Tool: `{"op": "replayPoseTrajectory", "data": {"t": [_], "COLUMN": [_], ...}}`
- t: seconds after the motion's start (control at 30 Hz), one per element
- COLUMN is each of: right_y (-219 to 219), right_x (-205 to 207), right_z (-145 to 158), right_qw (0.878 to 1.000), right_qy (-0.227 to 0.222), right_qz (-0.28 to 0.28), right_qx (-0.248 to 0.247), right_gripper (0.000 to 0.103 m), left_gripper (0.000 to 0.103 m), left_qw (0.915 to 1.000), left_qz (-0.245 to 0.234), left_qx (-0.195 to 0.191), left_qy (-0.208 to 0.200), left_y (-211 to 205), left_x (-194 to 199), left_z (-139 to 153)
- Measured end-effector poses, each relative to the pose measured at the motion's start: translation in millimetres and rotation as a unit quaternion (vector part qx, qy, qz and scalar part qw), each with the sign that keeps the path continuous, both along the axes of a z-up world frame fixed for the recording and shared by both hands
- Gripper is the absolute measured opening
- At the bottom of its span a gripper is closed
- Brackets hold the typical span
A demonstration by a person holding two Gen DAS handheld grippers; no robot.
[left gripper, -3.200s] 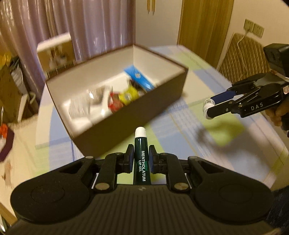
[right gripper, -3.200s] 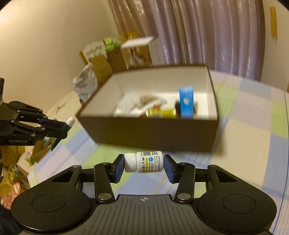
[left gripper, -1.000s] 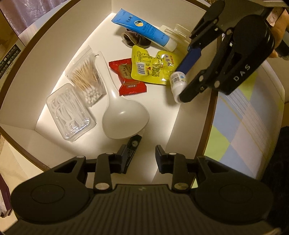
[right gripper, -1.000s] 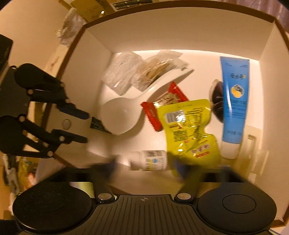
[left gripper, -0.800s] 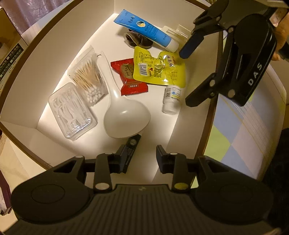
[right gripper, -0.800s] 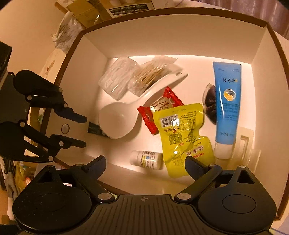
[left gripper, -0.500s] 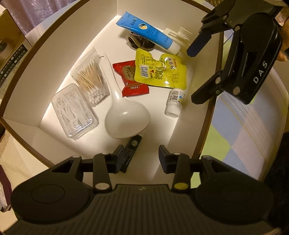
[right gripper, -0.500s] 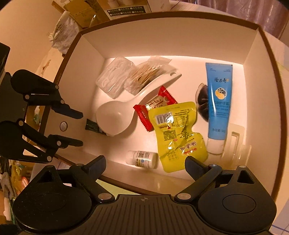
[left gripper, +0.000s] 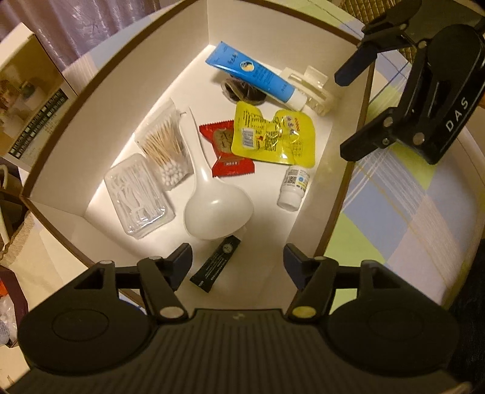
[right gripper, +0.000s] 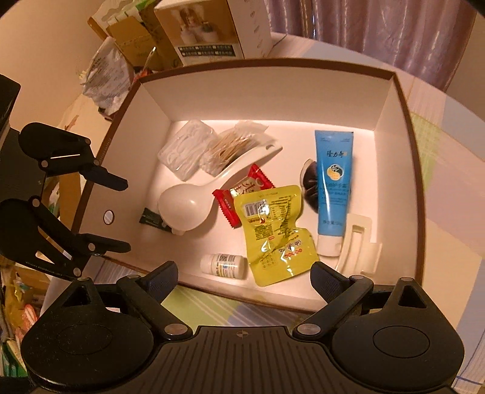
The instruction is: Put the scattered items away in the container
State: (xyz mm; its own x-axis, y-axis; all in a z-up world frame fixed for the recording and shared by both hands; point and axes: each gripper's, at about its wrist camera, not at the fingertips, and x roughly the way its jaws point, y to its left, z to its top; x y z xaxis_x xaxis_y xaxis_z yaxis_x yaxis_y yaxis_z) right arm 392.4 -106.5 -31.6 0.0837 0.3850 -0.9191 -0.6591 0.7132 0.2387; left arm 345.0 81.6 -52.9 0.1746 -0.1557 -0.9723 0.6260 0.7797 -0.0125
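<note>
A brown box with a white inside [left gripper: 266, 42] [right gripper: 272, 91] holds several items. The dark green lip gel tube [left gripper: 215, 263] [right gripper: 150, 218] lies on its floor beside a white spoon [left gripper: 212, 206] [right gripper: 194, 203]. The small white pill bottle [left gripper: 293, 188] [right gripper: 223, 265] lies near a yellow pouch [left gripper: 272, 138] [right gripper: 272, 233]. A blue tube [left gripper: 254, 75] [right gripper: 333, 178], a red sachet, cotton swabs and a clear floss pick case are there too. My left gripper [left gripper: 238, 260] is open and empty above the box. My right gripper [right gripper: 244, 277] [left gripper: 348, 112] is open and empty above the box's edge.
The box stands on a checked tablecloth [left gripper: 409, 212] [right gripper: 448, 212]. A printed carton [right gripper: 212, 27] [left gripper: 27, 100] and other boxes stand behind it. A cream hair clip [right gripper: 360, 242] lies in the box corner. Clutter shows at the left edge.
Both grippers let go of their loads into the box: the lip gel tube from the left, the pill bottle from the right. Both have since opened wider and risen slightly.
</note>
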Motion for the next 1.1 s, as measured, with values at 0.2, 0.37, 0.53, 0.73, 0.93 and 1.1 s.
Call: {"op": "replayPoseTrajectory", "data": {"t": [0.2,0.37,0.53,0.73,0.93,1.1], "right_y": [-10.0,-18.7,-29.3,-44.8,-61.9,-74.2], "right_x": [-10.3,-20.7,-35.5,-56.1,-80.4,-102.0], "right_z": [15.6,29.3,42.0,56.6,72.6,80.7], "right_qw": [1.000,0.998,0.995,0.988,0.979,0.973], "right_qy": [-0.020,-0.051,-0.089,-0.130,-0.166,-0.184], "right_qz": [-0.006,-0.020,-0.041,-0.065,-0.081,-0.089], "right_qx": [0.010,0.019,0.030,0.053,0.085,0.108], "right_gripper": [0.099,0.099,0.099,0.099,0.099,0.099], "left_gripper": [0.066,0.077,0.083,0.091,0.094,0.096], "left_qw": [0.9998,0.9986,0.9940,0.9830,0.9707,0.9585], "left_qz": [0.002,0.016,0.051,0.093,0.133,0.161], "left_qx": [0.007,0.012,0.029,0.043,0.039,0.024], "left_qy": [-0.021,-0.049,-0.092,-0.152,-0.196,-0.234], "left_y": [-7.0,-12.5,-19.4,-31.8,-42.2,-52.0], "left_x": [-9.6,-20.9,-31.4,-54.7,-84.8,-109.2], "left_z": [13.7,29.7,46.5,68.8,92.2,110.5]}}
